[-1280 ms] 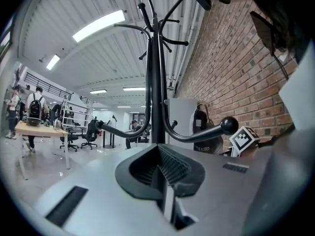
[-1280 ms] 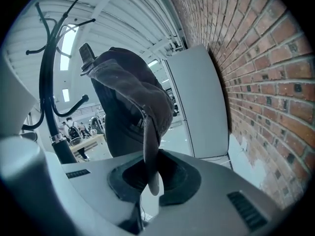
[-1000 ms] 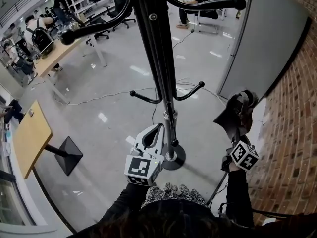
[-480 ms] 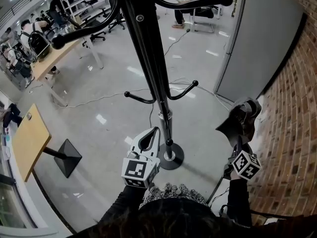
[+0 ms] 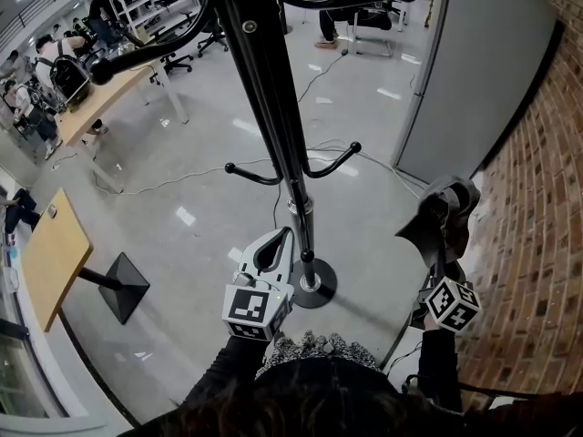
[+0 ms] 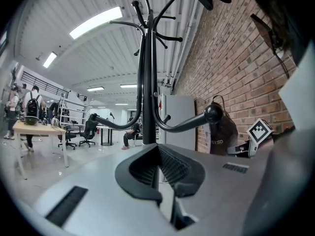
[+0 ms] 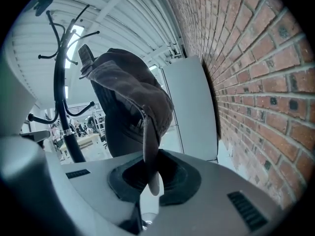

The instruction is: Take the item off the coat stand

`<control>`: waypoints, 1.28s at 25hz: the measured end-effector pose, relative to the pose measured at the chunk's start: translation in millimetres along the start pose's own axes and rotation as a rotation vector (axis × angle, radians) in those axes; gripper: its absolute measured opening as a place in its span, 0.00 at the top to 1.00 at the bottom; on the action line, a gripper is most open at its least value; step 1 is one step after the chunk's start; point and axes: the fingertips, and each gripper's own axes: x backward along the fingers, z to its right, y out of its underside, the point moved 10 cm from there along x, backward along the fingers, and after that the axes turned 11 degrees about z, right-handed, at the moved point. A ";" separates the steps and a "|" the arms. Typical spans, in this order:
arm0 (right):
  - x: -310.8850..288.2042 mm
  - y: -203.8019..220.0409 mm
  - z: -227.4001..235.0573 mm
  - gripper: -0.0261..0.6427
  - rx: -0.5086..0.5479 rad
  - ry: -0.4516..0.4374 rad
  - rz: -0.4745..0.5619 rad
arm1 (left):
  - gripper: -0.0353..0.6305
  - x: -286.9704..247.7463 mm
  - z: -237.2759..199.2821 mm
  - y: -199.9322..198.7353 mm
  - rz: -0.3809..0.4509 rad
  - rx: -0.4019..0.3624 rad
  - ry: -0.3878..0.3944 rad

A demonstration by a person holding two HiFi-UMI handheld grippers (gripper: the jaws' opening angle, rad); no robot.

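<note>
Overhead, a wooden desk (image 5: 56, 248) lies far left, cut off by the frame edge. Next, the left gripper (image 5: 291, 235) hovers just beside the pole of the coat stand (image 5: 273, 89), its fingers closed on nothing. Its own view looks up the pole to the topmost hooks, which the head view cuts off. Further right, the right gripper (image 5: 443, 264) has its fingers clamped on the brim of the dark cap (image 5: 442, 217), held clear of the stand and near the brick wall (image 5: 537, 244). Only the left gripper view shows pale print on the cap, too small to read. The right gripper view shows the brim pinched edge-on, and the cap hides much behind it.
</note>
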 end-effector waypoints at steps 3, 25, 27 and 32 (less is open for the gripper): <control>1.4 -6.0 -7.8 0.92 0.031 -0.018 0.034 | 0.94 -0.6 -0.4 0.0 -0.001 0.000 0.001; 13.3 -24.0 -42.3 0.92 0.011 -0.109 0.138 | 0.94 0.7 -3.6 0.0 -0.007 0.007 0.003; 13.5 -23.7 -42.1 0.92 0.008 -0.111 0.138 | 0.94 0.1 -1.4 0.2 -0.007 0.004 0.006; 12.8 -24.0 -40.7 0.92 0.017 -0.105 0.135 | 0.94 0.0 0.5 1.1 -0.012 -0.001 0.005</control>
